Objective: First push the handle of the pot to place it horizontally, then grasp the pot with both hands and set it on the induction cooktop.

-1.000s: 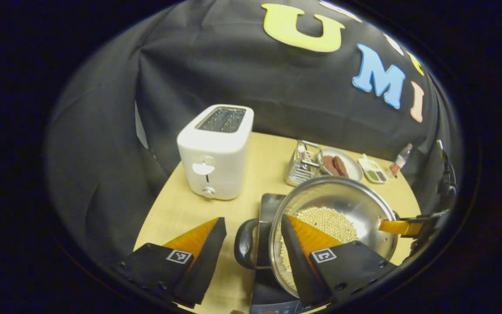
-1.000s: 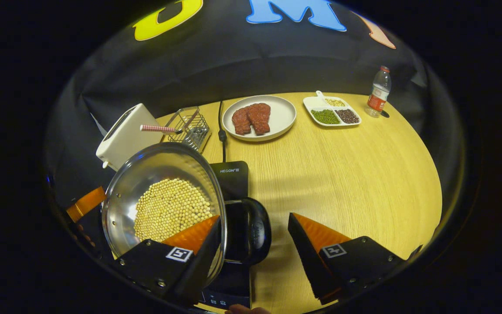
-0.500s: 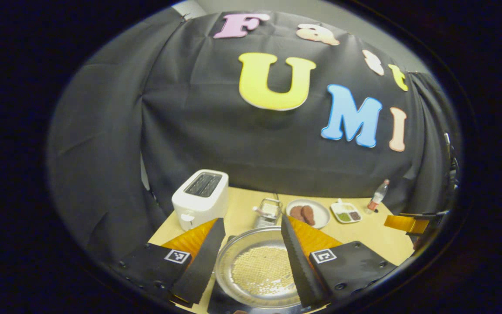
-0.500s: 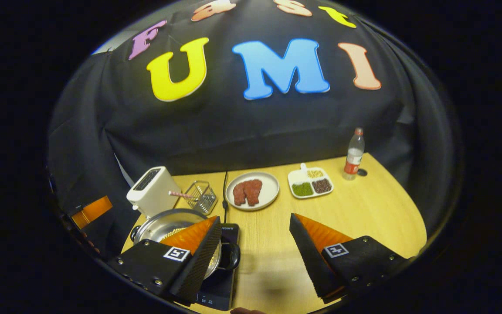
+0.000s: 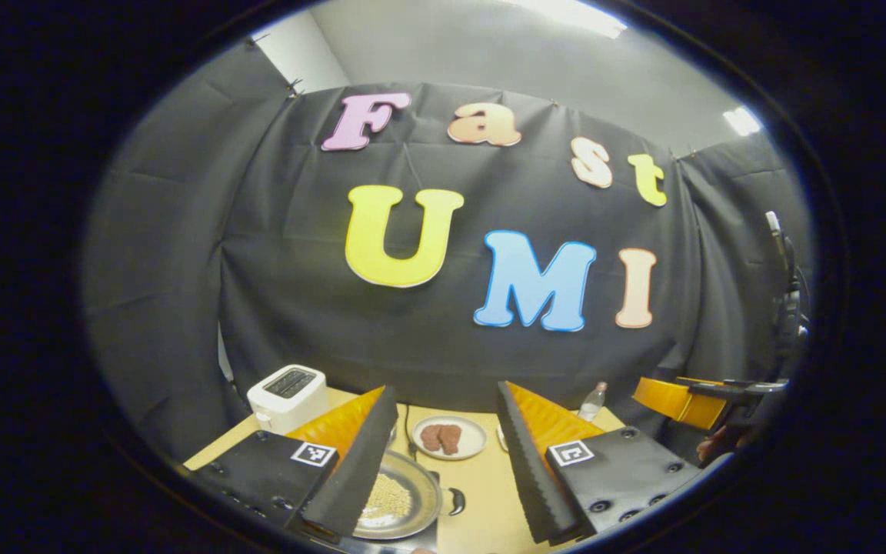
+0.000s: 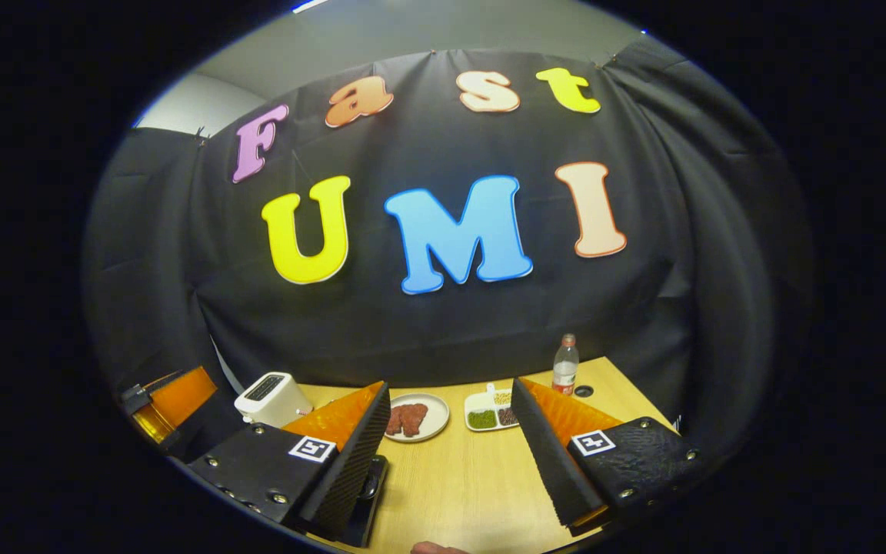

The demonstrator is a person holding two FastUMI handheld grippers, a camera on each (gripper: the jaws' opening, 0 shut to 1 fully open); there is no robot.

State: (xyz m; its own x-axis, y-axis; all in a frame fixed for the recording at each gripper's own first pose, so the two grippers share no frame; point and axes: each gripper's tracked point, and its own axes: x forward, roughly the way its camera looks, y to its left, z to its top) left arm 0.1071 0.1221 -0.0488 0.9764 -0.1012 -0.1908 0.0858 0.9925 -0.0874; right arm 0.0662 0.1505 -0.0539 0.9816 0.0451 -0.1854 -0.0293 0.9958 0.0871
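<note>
Both claws were spread and empty: the left gripper and right gripper hung high above the table. The pot sat on the cooktop. I'd simply keep them clear of its rim.

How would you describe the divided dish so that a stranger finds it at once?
Start at the wooden table before the black cloth wall. Near its far edge, the divided dish lies between the round plate of meat and the water bottle. It alone holds green and dark grains in separate compartments.
</note>
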